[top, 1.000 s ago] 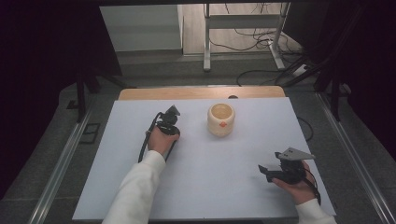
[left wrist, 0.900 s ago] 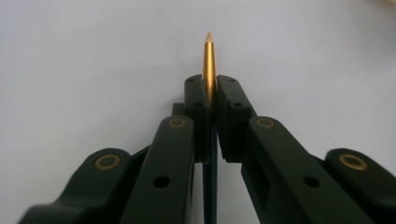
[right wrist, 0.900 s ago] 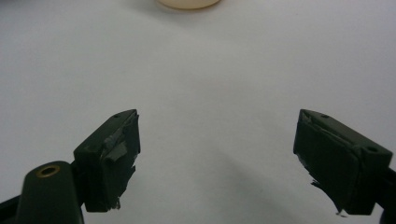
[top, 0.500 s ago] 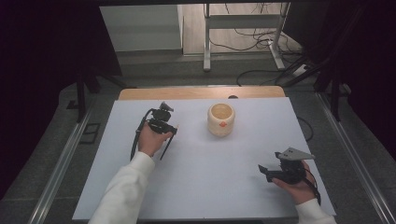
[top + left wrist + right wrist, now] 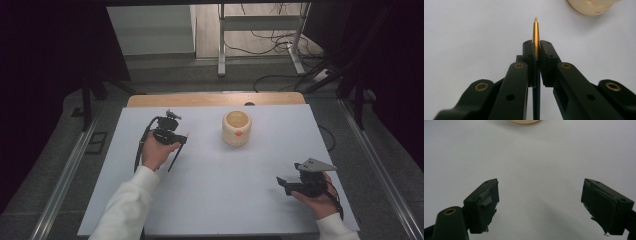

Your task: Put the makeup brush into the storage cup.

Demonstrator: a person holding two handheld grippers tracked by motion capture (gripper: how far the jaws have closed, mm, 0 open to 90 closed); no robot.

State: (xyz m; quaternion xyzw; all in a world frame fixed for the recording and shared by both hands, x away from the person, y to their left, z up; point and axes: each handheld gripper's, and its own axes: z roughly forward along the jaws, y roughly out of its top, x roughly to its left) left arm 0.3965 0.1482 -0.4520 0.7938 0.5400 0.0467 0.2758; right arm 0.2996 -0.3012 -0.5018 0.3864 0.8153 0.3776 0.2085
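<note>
My left gripper (image 5: 179, 141) is held above the white table (image 5: 225, 205), left of a cream cup (image 5: 236, 128), and is shut on a slim dark pen (image 5: 175, 157). In the left gripper view the pen's gold tip (image 5: 535, 35) sticks up past the shut gripper (image 5: 536, 50), its dark barrel runs down between the jaws, and the cup (image 5: 591, 6) shows at the top right. My right gripper (image 5: 283, 185) rests at the table's front right, open. In its own view the gripper (image 5: 541, 188) has nothing between its taped pads, and the cup's base (image 5: 524, 121) lies far ahead.
The cup has a small orange mark on its front and stands near the table's middle back. A wooden strip (image 5: 215, 99) runs along the far edge. Metal rails (image 5: 65, 180) flank the table, and cables lie on the floor behind.
My left hand has lifted and drawn to the left, away from the cup, with the pen still in its jaws. The right hand has kept still.
</note>
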